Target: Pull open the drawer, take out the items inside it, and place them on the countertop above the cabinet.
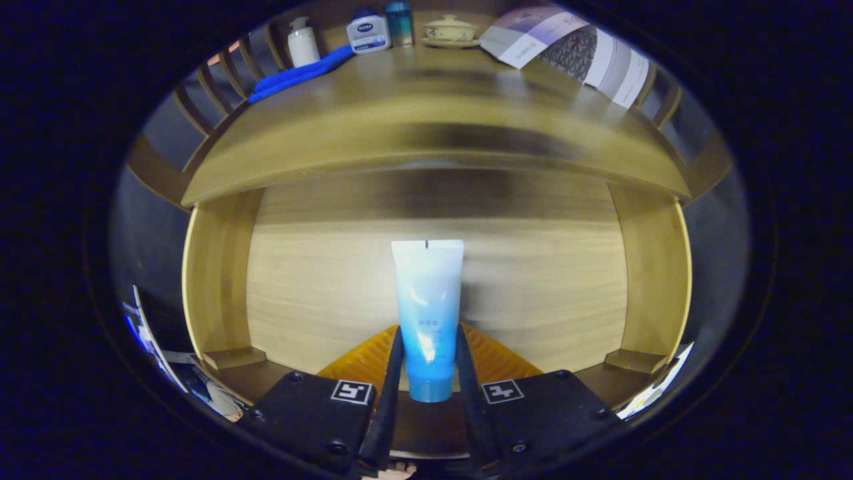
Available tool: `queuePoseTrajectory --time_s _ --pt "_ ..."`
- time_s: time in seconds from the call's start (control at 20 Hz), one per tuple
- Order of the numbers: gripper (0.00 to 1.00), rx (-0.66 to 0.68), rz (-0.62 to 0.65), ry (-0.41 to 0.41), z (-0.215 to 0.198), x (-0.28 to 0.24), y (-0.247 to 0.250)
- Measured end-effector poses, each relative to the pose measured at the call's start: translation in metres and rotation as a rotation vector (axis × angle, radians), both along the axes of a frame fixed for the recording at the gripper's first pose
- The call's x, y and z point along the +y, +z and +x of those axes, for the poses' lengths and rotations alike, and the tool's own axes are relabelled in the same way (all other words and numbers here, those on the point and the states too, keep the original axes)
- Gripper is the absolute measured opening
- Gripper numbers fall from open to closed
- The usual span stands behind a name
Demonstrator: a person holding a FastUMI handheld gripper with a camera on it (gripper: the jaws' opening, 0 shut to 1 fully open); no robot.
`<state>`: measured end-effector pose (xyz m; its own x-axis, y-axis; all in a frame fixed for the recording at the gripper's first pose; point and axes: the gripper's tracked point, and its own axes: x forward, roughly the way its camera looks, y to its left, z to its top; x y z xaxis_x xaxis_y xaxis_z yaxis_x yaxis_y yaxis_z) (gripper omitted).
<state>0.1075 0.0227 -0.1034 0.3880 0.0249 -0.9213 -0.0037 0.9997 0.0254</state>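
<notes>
Between the fingers, the gripper (428, 373) is clamped on a blue tube (427, 313), cap toward six o'clock, over the open drawer (433, 267), ready for transfer to the countertop (426, 127) at twelve o'clock.

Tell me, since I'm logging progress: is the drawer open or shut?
Open. The drawer is pulled out below the countertop, its wooden floor exposed; the gripper is shut on the tube over it.
</notes>
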Motion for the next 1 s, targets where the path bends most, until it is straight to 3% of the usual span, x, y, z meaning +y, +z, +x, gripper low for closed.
queuePoseTrajectory --time_s 0.4,1.0 --pt "0.47 -0.088 0.012 0.016 -0.005 -0.002 0.061" --pt "0.46 -0.197 0.039 -0.018 0.102 0.005 0.124"
